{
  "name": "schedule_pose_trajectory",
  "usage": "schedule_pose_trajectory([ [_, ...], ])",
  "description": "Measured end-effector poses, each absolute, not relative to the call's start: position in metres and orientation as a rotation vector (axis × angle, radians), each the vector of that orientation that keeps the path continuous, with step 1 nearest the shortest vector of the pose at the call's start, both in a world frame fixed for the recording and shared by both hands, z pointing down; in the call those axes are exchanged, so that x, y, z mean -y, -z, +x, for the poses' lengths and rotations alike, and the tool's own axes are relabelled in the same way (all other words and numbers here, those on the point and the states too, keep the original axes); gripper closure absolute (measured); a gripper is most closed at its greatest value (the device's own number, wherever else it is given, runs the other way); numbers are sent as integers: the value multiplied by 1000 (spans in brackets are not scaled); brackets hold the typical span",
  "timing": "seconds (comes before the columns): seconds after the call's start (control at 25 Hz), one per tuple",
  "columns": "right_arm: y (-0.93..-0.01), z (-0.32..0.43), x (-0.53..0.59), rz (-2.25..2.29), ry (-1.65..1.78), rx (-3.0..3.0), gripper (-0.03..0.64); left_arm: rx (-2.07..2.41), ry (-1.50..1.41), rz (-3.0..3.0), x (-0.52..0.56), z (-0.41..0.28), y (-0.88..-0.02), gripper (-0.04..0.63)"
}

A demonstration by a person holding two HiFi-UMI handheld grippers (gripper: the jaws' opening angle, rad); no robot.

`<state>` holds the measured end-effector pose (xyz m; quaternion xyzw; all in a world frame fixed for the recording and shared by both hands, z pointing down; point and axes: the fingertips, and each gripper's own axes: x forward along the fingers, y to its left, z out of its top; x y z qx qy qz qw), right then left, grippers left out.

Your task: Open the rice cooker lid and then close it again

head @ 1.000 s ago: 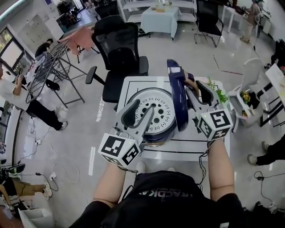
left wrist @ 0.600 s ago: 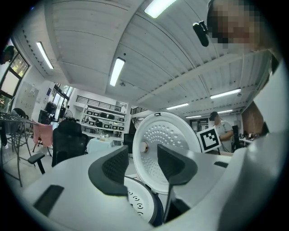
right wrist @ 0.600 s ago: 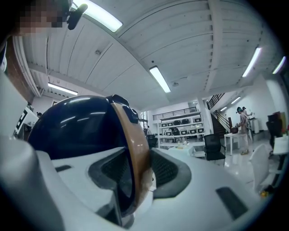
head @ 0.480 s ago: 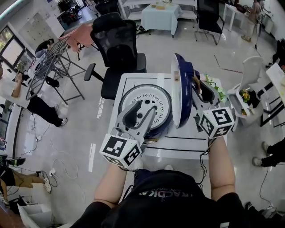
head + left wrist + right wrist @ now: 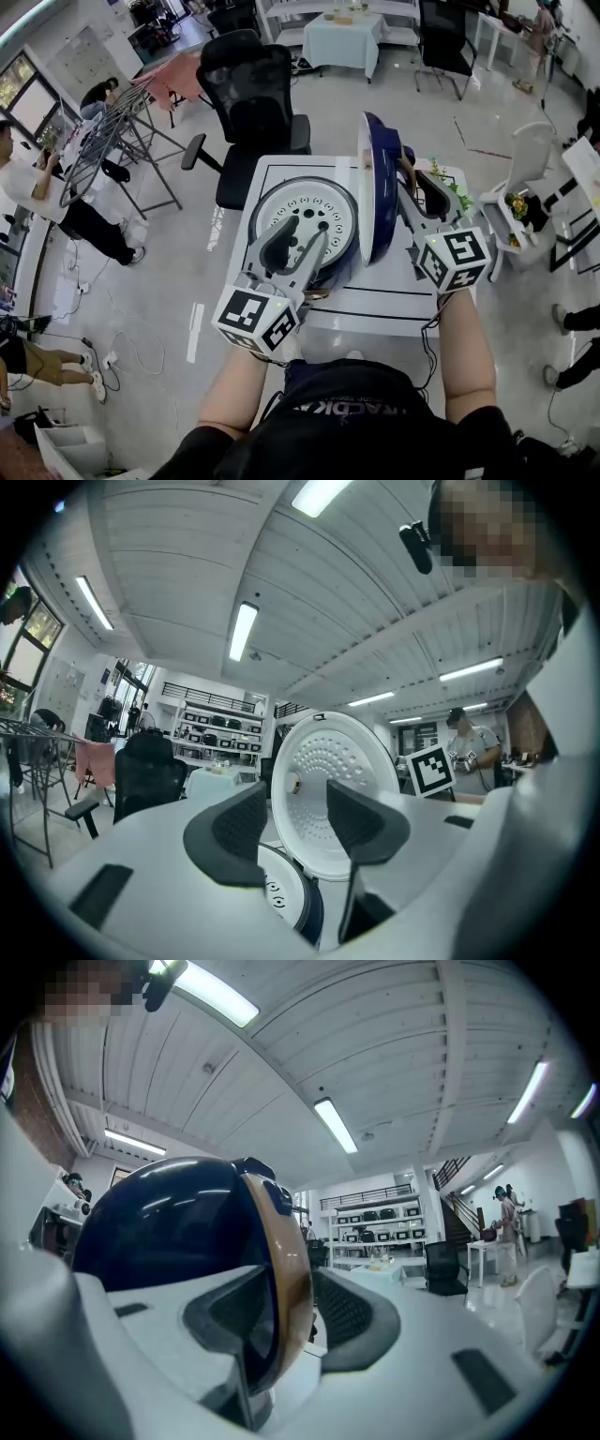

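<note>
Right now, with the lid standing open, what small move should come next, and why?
Probably draw the left gripper back: its open jaws hang over the cooker body, where the upright lid must fall. The right gripper, jaws just closing, holds the lid's rim.

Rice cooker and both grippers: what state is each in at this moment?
Lid: open, standing upright.
Rice cooker body: uncovered, white perforated plate showing on top.
Right gripper: jaws just closed in, gripping the lid's rim.
Left gripper: open, empty, above the cooker body.
</note>
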<state>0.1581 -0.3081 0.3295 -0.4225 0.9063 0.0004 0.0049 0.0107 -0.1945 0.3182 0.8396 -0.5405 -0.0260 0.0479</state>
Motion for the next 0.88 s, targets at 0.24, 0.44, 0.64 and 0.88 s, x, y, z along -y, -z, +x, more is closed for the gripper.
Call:
schedule_pose_trajectory([
  [0.24, -328, 157, 310, -1327, -4, -2834, 454, 1651, 78, 2564, 193, 12, -316, 400],
  [0.44, -327, 153, 311, -1335, -28, -2840, 454, 1664, 82, 2556, 192, 7, -315, 399],
  [0.64, -327, 150, 314, -1357, -68, -2847, 454, 1667, 88, 2556, 192, 5, -315, 399],
  [0.88, -327, 147, 317, -1404, -115, -2848, 454, 1671, 94, 2553, 193, -2, -314, 399],
])
